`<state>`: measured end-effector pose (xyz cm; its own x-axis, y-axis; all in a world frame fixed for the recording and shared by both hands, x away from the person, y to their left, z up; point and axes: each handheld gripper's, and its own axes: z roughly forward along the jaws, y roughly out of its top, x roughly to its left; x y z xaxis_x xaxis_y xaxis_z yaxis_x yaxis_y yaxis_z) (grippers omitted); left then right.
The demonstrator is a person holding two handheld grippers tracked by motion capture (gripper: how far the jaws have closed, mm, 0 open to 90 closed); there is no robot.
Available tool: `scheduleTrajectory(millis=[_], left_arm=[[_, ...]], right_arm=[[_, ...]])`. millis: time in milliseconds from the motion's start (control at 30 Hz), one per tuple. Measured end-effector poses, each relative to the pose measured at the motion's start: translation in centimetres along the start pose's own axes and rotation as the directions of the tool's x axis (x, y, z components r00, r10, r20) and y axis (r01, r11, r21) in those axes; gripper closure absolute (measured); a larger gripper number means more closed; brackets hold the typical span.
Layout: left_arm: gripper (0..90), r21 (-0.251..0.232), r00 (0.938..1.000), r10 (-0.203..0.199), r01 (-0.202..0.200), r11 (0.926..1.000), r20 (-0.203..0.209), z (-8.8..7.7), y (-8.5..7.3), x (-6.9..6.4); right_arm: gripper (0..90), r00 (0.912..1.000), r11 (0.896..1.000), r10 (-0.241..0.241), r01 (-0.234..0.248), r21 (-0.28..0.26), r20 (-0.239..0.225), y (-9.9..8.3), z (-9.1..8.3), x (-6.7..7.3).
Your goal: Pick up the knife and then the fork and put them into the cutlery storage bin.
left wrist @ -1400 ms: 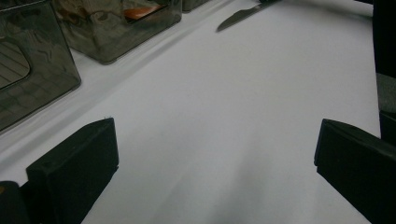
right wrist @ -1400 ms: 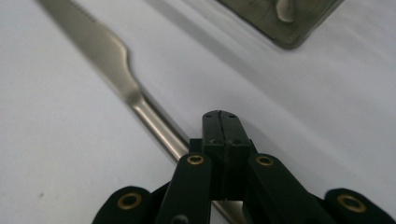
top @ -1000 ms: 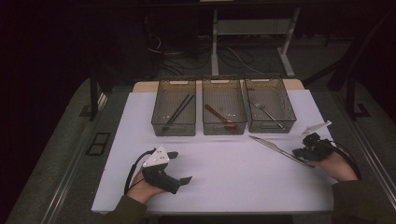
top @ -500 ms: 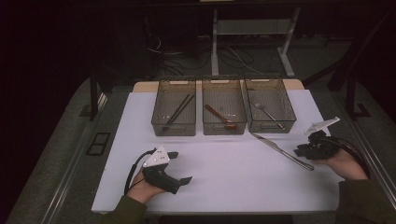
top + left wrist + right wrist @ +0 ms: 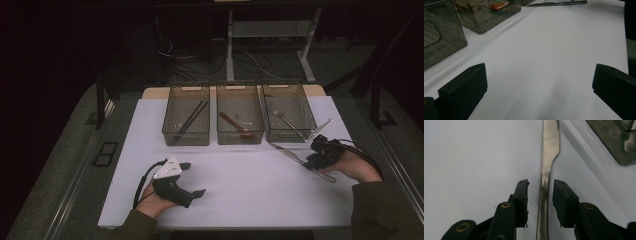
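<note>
My right gripper (image 5: pixel 540 187) sits near the worktop's right edge, its jaws a little apart either side of the knife (image 5: pixel 545 182) handle, not clamped on it. My left gripper (image 5: pixel 536 82) rests near the front edge, jaws wide apart over bare white worktop (image 5: pixel 250 170). No writing is readable on the three trays (image 5: pixel 240 137) along the far edge.

Left black two-jaw gripper (image 5: pixel 192 192) rests near worktop's front edge, jaws wide apart. Right black gripper (image 5: pixel 541 187) low near right edge, jaws narrowly parted.
</note>
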<state>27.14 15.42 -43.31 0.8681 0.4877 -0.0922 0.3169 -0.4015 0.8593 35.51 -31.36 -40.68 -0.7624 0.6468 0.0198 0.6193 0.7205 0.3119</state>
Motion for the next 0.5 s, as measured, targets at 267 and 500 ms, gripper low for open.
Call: scheduleTrajectory(millis=[267, 500], left_arm=[[0.0, 0.001, 1.0000, 0.000, 0.000, 1.0000, 0.001, 0.0, 0.0, 0.0], [0.0, 0.002, 1.0000, 0.000, 0.000, 1.0000, 0.001, 0.0, 0.0, 0.0]], right_arm=[[70.8, 0.9996, 0.996, -0.022, 0.021, 0.090, 0.015, 1.0, 1.1, -0.2], [74.7, 0.9986, 0.991, -0.048, 0.045, 0.128, 0.021, 1.0, 1.8, -0.4]])
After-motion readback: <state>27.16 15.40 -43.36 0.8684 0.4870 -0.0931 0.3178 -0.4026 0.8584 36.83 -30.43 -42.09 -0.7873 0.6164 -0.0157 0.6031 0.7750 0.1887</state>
